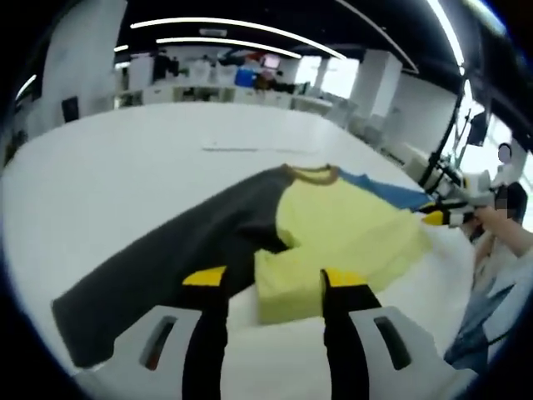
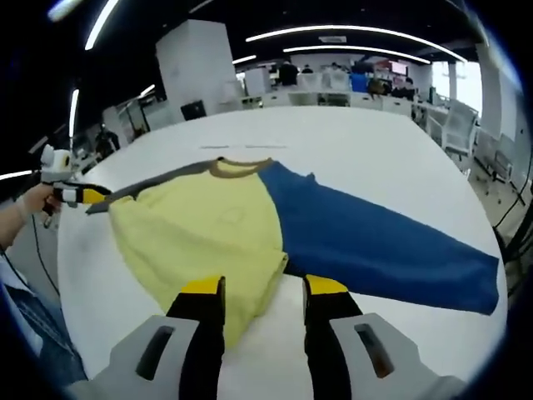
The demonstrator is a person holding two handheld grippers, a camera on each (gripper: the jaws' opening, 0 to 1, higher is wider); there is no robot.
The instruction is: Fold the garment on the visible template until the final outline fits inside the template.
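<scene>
— Well, where is the garment (image 2: 250, 225) laid?
— Flat on the white table (image 2: 350, 142), yellow body central, blue sleeve (image 2: 375, 242) spread toward four o'clock in the right gripper view, grey sleeve (image 1: 175, 250) outstretched, presumably for folding.
— And the claws?
— The left claw (image 1: 273, 283) and right claw (image 2: 254, 292) are held released at the hem, nothing grasped. No template outline can be made out.

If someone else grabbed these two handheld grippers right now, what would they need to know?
Left gripper: open, empty, jaws over the yellow hem.
Right gripper: open, empty, at the hem's other side.
Long-sleeved shirt with yellow body lies spread flat on the white table, grey sleeve out to one side, blue sleeve to the other, brown collar far from you.
Done: shirt laid out.
Left: all folding; I cannot make out the template.
</scene>
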